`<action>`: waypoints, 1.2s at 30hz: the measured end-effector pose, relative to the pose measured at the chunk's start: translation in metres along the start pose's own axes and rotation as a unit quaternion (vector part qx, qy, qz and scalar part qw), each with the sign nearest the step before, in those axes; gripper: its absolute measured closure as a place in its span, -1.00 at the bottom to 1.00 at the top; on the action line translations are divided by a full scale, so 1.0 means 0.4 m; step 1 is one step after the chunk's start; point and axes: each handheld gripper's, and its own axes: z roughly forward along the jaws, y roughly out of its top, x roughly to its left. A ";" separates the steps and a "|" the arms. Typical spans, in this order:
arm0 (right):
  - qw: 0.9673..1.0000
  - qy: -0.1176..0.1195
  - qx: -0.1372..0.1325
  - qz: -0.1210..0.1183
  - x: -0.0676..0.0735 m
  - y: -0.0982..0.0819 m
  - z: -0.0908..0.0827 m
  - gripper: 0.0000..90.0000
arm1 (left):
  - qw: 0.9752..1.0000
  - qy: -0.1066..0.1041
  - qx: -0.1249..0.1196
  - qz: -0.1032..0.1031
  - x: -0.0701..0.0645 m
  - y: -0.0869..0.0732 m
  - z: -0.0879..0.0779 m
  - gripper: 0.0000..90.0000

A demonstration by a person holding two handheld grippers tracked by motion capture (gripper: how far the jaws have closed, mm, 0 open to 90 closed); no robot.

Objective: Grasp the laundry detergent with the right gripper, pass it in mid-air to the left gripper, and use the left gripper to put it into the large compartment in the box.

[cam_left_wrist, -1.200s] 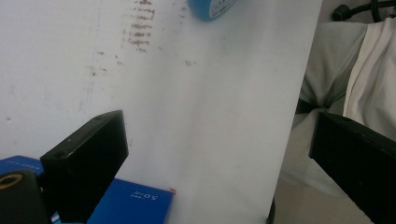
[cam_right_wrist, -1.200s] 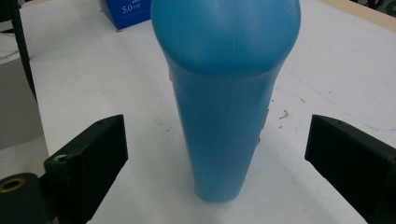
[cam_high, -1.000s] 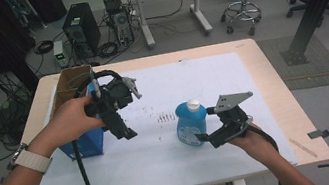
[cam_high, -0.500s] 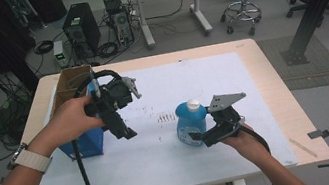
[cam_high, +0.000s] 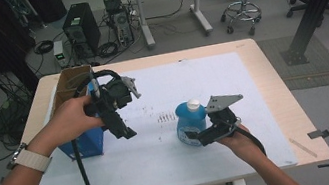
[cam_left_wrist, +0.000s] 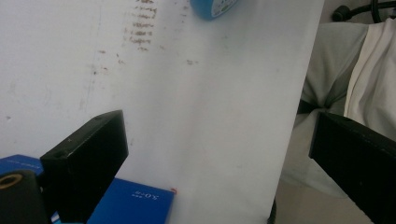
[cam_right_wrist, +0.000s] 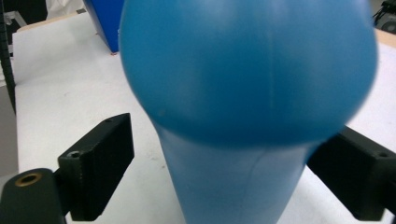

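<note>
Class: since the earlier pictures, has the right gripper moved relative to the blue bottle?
Yes. The right gripper has crept leftward onto the blue bottle, its jaws just closing around it; the bottle stays beside the table's brown marks.

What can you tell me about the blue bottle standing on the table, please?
The blue bottle is a squat, rounded container, glossy like plastic, with a white cap on top and a light label low on its side. It stands upright on the white sheet covering the table. The right gripper has it between its jaws, which have just been closing; in the right gripper view a gap shows at the left jaw, so it is not yet clamped.
</note>
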 end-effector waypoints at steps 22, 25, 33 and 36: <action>1.000 -0.009 -0.015 -0.004 0.002 -0.003 -0.001 -0.40 | 1.000 0.001 -0.001 0.000 -0.001 -0.002 -0.003 -0.89; 1.000 -0.010 -0.016 -0.005 0.002 -0.003 0.000 -0.37 | 1.000 0.001 0.000 0.000 -0.001 -0.002 -0.003 -0.89; 1.000 -0.014 -0.021 -0.007 0.003 -0.003 -0.001 -0.24 | 1.000 0.000 -0.001 0.000 -0.001 -0.001 -0.002 -0.89; 1.000 -0.015 -0.023 -0.006 0.002 -0.002 -0.001 -0.22 | 1.000 0.000 -0.001 0.001 0.000 -0.001 -0.002 -0.89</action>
